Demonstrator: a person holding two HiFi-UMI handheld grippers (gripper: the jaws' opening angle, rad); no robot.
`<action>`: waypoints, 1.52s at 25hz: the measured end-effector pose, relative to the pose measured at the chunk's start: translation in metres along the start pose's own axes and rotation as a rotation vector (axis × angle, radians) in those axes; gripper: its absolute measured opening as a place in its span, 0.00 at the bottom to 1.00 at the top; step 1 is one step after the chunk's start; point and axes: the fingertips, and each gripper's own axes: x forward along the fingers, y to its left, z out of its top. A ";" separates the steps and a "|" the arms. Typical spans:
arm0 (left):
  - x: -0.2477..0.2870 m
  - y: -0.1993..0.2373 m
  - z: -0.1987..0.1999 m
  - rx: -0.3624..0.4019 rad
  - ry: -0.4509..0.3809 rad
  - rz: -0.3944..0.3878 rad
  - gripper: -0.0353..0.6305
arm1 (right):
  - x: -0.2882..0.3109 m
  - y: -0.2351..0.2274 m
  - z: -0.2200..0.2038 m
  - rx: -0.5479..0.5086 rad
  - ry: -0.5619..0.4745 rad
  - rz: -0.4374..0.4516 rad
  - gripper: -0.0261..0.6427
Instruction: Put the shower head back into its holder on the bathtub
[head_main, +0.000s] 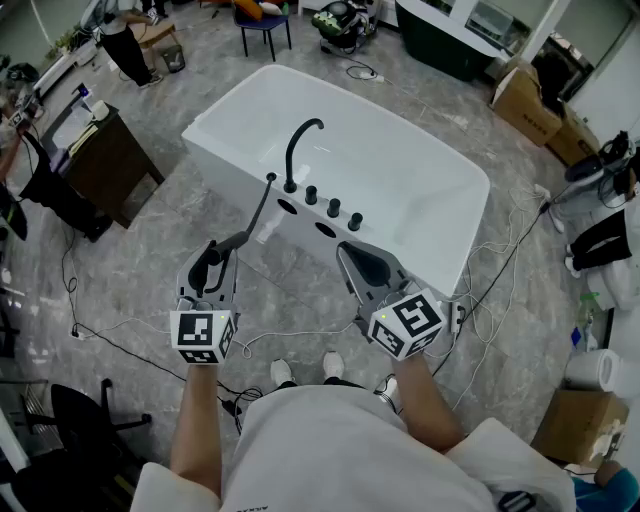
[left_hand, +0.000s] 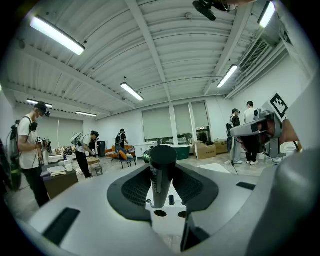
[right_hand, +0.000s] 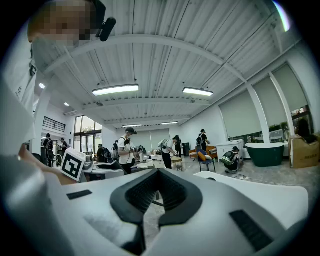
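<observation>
The white bathtub (head_main: 420, 180) stands in front of me, with a black curved faucet (head_main: 300, 148), three black knobs (head_main: 333, 207) and dark oval holder holes (head_main: 288, 207) along its near rim. My left gripper (head_main: 212, 258) is shut on the handle of the slim black shower head (head_main: 255, 210), which slants up to the right, its tip just left of the faucet base. In the left gripper view the black handle (left_hand: 163, 167) stands upright between the pads of the left gripper (left_hand: 162, 175). My right gripper (head_main: 350, 255) hangs near the tub's front wall, shut and empty; its pads (right_hand: 137, 192) meet at the tips.
Cables (head_main: 130, 345) trail over the grey floor in front of the tub. A dark wooden table (head_main: 105, 160) stands to the left and a black chair (head_main: 70, 420) at the lower left. Cardboard boxes (head_main: 530, 100) and a dark green tub (head_main: 450, 45) stand behind. People work in the background.
</observation>
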 end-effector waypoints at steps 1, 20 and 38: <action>-0.001 0.000 0.000 -0.002 0.003 0.001 0.26 | -0.001 0.001 0.001 0.004 -0.002 -0.001 0.06; -0.004 0.006 0.001 -0.003 -0.018 -0.052 0.26 | 0.009 0.022 0.009 0.006 -0.025 -0.017 0.06; -0.018 0.029 -0.012 0.019 -0.043 -0.157 0.26 | 0.030 0.078 -0.006 0.023 -0.001 -0.068 0.07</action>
